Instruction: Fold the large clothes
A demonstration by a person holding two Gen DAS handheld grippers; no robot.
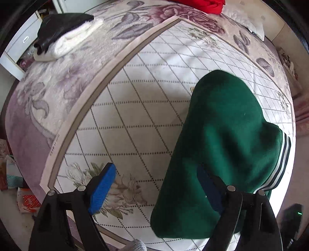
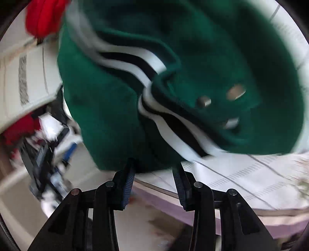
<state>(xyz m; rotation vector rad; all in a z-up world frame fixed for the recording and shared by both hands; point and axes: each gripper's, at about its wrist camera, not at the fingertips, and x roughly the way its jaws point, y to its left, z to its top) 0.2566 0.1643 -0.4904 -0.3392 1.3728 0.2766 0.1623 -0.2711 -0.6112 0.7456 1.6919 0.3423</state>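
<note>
A dark green jacket (image 1: 222, 135) with white and black striped trim lies folded on the right half of the quilted bed cover (image 1: 135, 108). My left gripper (image 1: 156, 190) points down over the bed and is open wide. Its left blue pad (image 1: 102, 189) hangs over the cover's flower print, and its right pad (image 1: 209, 190) is over the jacket's near edge. The blurred right wrist view is filled by the jacket (image 2: 108, 108), with snap buttons (image 2: 203, 101) showing. My right gripper (image 2: 154, 179) stands partly open just short of the jacket's lower edge, with nothing pinched.
Folded black and white clothes (image 1: 63, 32) lie at the bed's far left corner. A red garment (image 1: 204, 5) and a white pillow (image 1: 247, 21) are at the far edge. White drawers (image 1: 19, 44) and floor clutter (image 1: 21, 198) stand left of the bed.
</note>
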